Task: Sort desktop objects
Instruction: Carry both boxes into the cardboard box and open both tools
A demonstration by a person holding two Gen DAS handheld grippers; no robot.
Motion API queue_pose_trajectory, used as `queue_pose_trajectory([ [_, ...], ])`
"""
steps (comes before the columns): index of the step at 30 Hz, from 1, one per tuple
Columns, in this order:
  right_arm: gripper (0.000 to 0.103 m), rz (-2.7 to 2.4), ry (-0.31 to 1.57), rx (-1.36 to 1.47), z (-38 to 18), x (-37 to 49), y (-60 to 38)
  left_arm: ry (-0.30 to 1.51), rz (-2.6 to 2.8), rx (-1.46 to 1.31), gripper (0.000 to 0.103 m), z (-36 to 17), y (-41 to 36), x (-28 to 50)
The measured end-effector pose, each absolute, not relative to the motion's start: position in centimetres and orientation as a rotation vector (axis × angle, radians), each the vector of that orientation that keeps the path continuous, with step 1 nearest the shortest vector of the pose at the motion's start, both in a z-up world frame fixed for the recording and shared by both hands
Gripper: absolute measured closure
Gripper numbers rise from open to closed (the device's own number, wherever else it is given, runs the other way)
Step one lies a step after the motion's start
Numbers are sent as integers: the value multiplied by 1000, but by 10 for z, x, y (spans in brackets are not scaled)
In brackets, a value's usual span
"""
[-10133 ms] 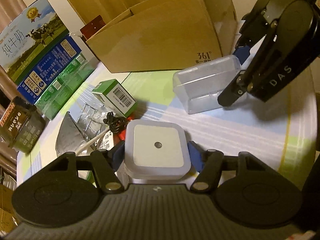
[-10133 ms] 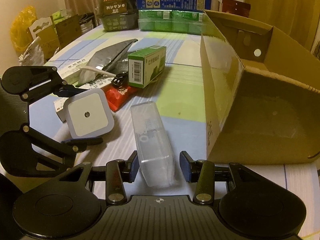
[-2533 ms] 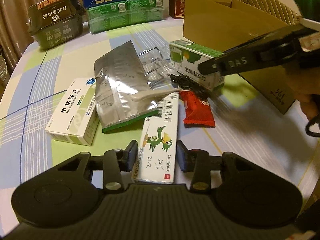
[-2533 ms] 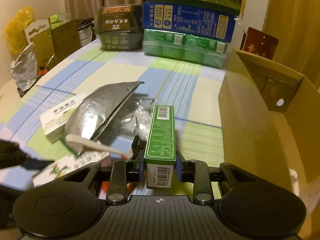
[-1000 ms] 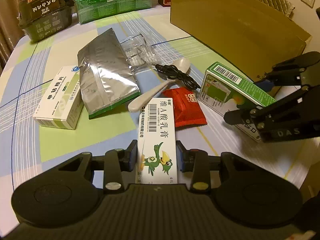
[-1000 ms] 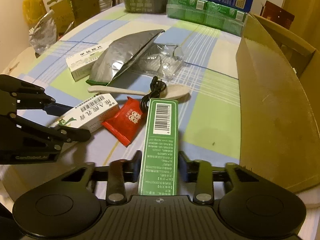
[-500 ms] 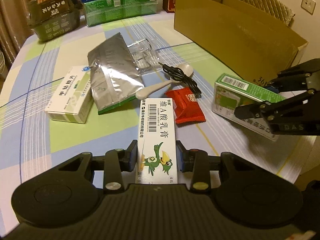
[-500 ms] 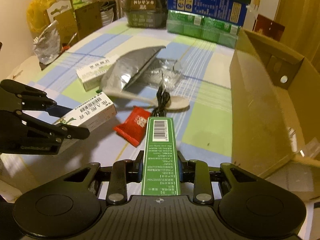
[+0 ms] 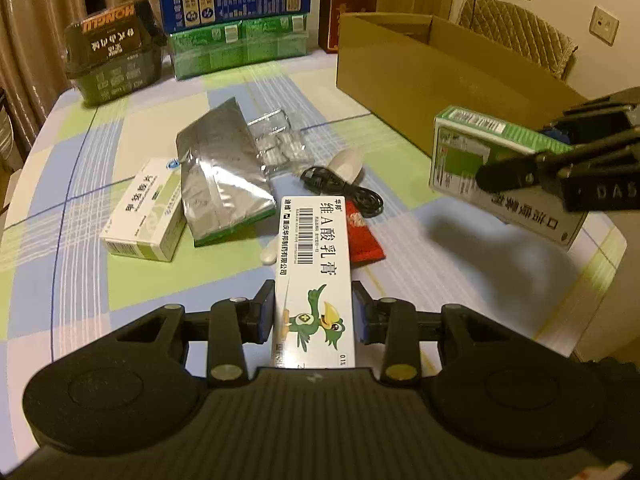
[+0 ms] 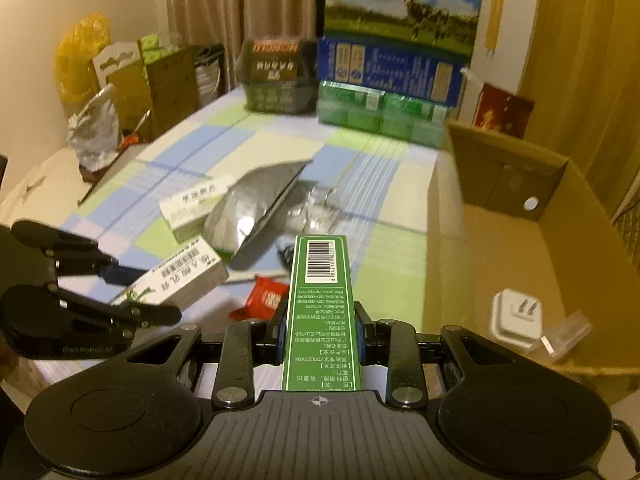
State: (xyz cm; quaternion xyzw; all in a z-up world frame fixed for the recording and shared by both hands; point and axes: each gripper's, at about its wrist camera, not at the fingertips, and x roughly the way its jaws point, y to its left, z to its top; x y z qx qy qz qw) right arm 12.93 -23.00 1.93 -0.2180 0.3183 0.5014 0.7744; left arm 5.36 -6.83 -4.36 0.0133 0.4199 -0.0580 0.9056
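green carton (image 10: 322,300) sits clamped lengthwise in my right gripper (image 10: 320,340), pads narrow on its long sides, barcode end pointing away from me. a second ago it hung low over the red packet (image 10: 266,298) and the cable; now it rides higher, and the open cardboard box (image 10: 516,168) fills the right of my view, with the white plug (image 10: 516,316) and a clear plastic case (image 10: 566,334) already lying on its floor. i read that as the lift being done and the carry to the box under way.

white ointment box (image 9: 314,268) with the green bird is pinched in my left gripper (image 9: 314,316), pads on both long edges. it too has come up off the checked tablecloth (image 9: 80,248) since a second ago, and the table things look further below it.

left on the cloth: the silver pouch (image 9: 222,184), a white-and-green medicine box (image 9: 146,212) touching its edge, a crumpled clear wrapper (image 9: 276,144), the white spoon (image 9: 346,162), the black cable (image 9: 344,194) and the red packet. so i judge two items in hand, two in the box, and about six to go. the near box wall is what my right carton must clear.
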Motion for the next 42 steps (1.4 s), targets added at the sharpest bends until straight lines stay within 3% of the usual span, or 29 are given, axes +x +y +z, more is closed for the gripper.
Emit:
queue_pose_trajectory([
  [12,76,1001,592,-376,85,174,-277,790,-144,32,70,14,-112,68],
  [22,76,894,585,-340,94,245,-326,740,-241,71,70,63,-198,117],
  [32,76,855,589,-323,92,289,-350,768,-264,55,70,65,-261,165],
  [42,76,843,620,-300,79,313,-354,793,-261,10,70,59,-273,195],
])
